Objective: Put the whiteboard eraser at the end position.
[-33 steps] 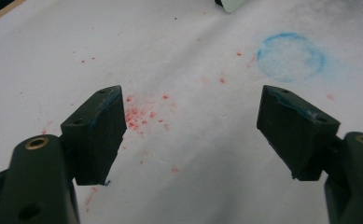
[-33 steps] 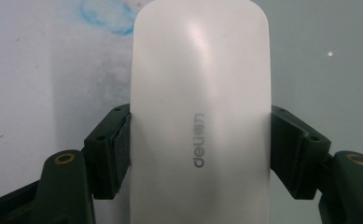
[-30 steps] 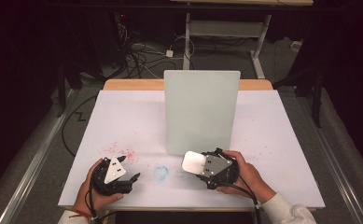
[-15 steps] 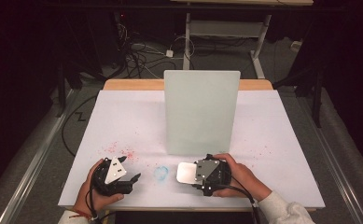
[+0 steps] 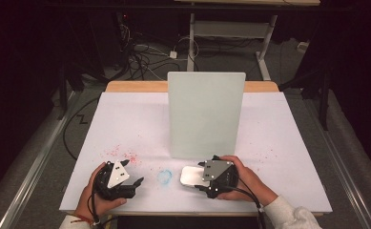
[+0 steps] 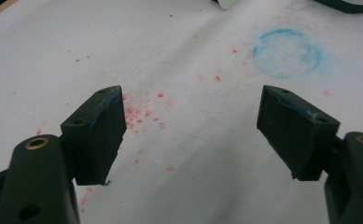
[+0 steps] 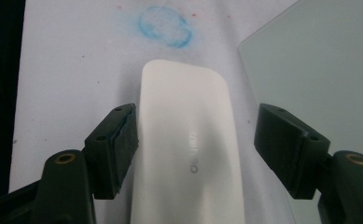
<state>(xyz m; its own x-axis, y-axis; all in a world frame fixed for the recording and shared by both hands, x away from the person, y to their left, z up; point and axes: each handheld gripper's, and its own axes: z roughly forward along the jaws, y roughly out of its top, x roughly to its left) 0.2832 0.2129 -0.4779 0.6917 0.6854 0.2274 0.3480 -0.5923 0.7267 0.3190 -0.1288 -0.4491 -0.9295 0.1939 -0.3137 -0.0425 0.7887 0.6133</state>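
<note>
A flat white block with rounded corners [image 5: 189,175] [image 7: 184,107] lies on the white table [image 5: 278,129] near its front edge. My right gripper [image 5: 198,177] [image 7: 195,140] is shut on the block's near end, with a jaw on each long side. Just left of the block is a smudged blue ring [image 5: 164,177] [image 7: 165,26] [image 6: 286,53] drawn on the table. My left gripper [image 5: 134,186] [image 6: 191,126] rests at the front left, open and empty, over red specks [image 6: 142,114].
A pale frosted panel [image 5: 206,114] [image 7: 319,60] stands upright in the middle of the table, just behind the right gripper. More red specks [image 5: 123,153] are scattered at the front left. Cables and a desk frame [image 5: 231,28] lie on the floor beyond the table.
The right gripper has turned slightly with the white block, bringing the block a little nearer the front edge and the blue ring. The left gripper has not moved.
</note>
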